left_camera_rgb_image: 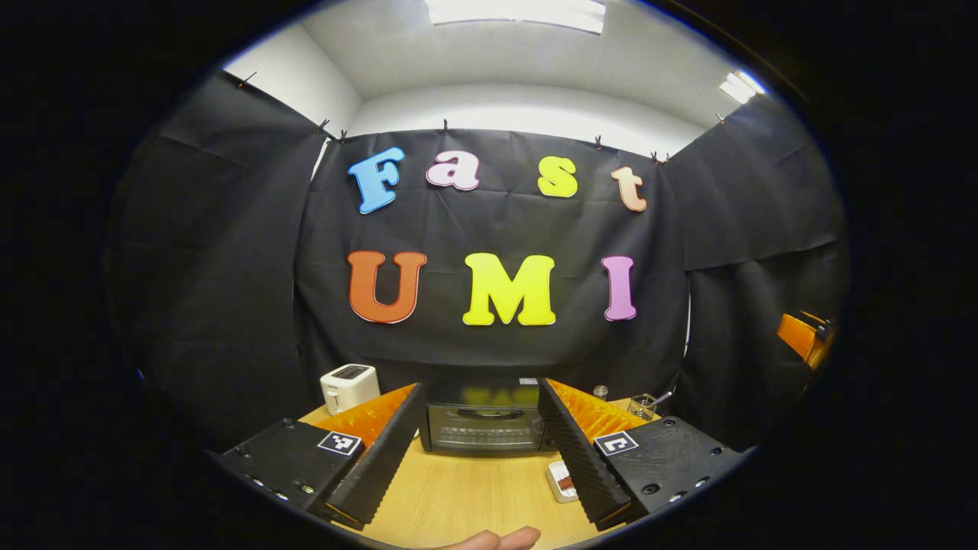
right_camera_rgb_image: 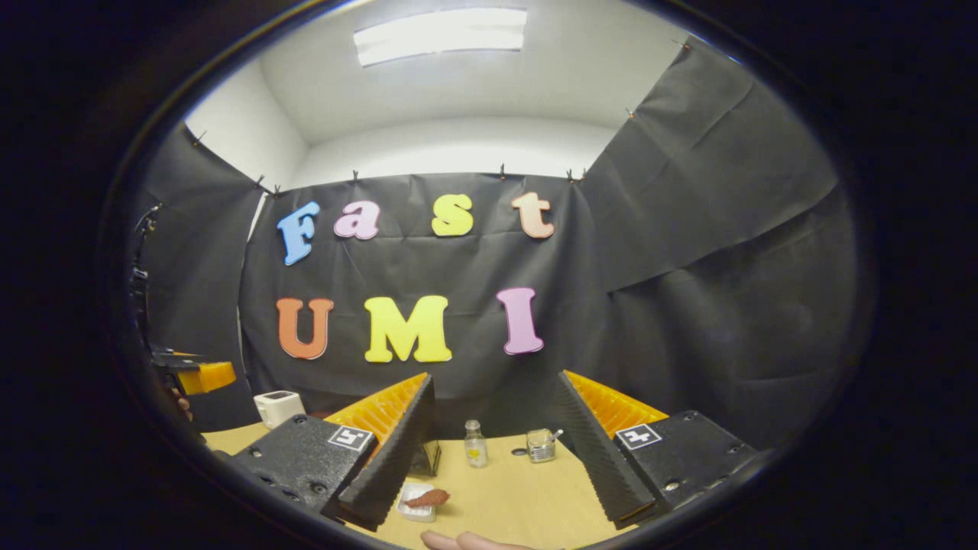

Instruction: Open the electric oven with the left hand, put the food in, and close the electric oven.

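Nothing of the task looks done yet: the electric oven [left_camera_rgb_image: 485, 425] sits closed at the back of the surface [left_camera_rgb_image: 466, 496], straight ahead of the left tongs [left_camera_rgb_image: 481, 458], spread and empty. The food [right_camera_rgb_image: 428, 499] lies on its small white dish [right_camera_rgb_image: 416, 504] before the right tongs [right_camera_rgb_image: 493, 466], likewise spread. All 3 steps remain.

no readable text, coded square markers [left_camera_rgb_image: 338, 442] on tongs

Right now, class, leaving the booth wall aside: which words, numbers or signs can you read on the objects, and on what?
No readable text.
Electric oven: any markings too blurred.
Bottle: label too small.
Left hand-held gripper: square coded tags, no words.
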